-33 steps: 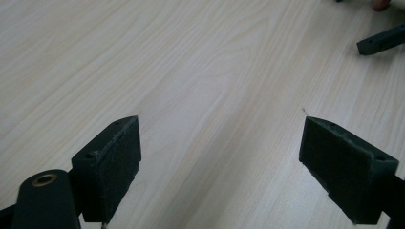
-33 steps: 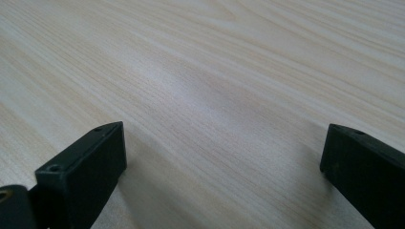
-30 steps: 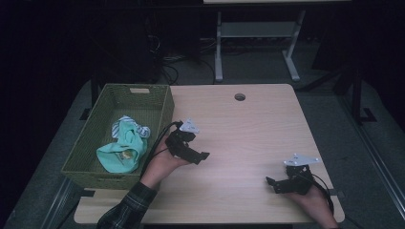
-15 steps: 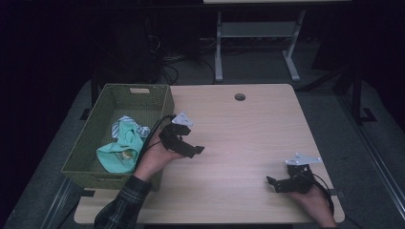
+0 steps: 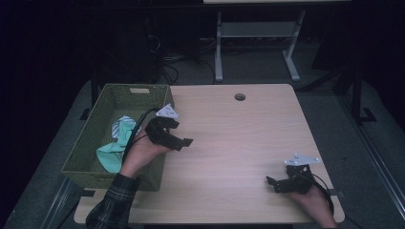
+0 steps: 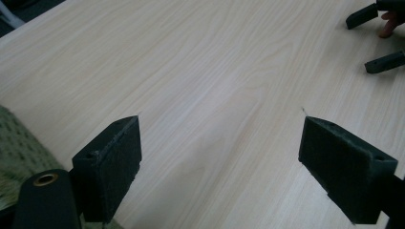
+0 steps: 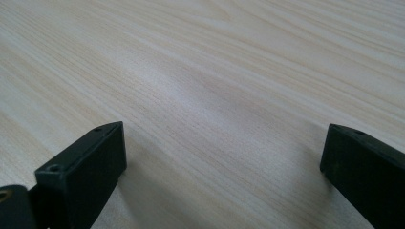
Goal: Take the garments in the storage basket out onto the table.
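The left gripper (image 5: 184, 141) hangs above the wooden table (image 5: 239, 143), just beside the right rim of the green woven basket (image 5: 90, 138), its jaws spread wide with nothing between them. Inside the basket lies a crumpled mint-green and white cloth (image 5: 114, 145), apart from both grippers. The right gripper (image 5: 272, 183) rests low at the table's near right corner, well apart from the basket, jaws likewise wide apart and empty over bare wood.

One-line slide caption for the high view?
Left tool open beside a green basket holding a mint cloth; right tool open on the wooden table.
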Demonstrator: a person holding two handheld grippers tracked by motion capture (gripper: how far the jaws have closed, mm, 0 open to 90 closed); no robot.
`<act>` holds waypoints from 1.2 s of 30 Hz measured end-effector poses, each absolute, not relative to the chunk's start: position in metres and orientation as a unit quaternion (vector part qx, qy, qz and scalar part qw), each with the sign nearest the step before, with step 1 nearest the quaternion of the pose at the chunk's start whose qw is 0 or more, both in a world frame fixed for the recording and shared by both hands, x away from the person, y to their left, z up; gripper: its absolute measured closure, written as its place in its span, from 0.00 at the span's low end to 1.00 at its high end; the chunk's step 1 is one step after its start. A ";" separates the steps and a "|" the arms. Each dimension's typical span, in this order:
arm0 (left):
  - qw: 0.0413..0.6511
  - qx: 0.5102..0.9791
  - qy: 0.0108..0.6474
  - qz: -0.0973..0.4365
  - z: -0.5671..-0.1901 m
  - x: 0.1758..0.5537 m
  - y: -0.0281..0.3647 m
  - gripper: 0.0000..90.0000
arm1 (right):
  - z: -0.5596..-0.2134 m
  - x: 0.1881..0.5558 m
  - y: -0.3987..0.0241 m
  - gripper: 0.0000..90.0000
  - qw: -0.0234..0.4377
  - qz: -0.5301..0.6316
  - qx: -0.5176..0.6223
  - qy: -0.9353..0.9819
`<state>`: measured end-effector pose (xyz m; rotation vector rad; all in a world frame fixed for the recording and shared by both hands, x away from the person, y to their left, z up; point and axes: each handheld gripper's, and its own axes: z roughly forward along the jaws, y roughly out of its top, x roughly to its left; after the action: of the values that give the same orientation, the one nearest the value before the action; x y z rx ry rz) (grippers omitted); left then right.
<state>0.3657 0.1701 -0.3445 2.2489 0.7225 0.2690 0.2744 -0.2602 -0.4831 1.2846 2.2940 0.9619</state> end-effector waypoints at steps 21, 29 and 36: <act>0.361 0.870 0.314 0.120 -0.338 0.370 0.207 0.16 | -0.483 0.274 -0.260 0.01 0.170 0.339 0.452 0.807; 0.358 0.866 0.324 0.129 -0.335 0.372 0.220 0.17 | -0.483 0.274 -0.260 0.01 0.170 0.339 0.452 0.807; 0.355 0.861 0.338 0.137 -0.333 0.372 0.232 0.18 | -0.483 0.274 -0.260 0.01 0.170 0.339 0.452 0.807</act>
<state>0.3721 0.2321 -0.3331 2.2255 0.8730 0.3532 0.2744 -0.2601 -0.4831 1.2849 2.2936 0.9618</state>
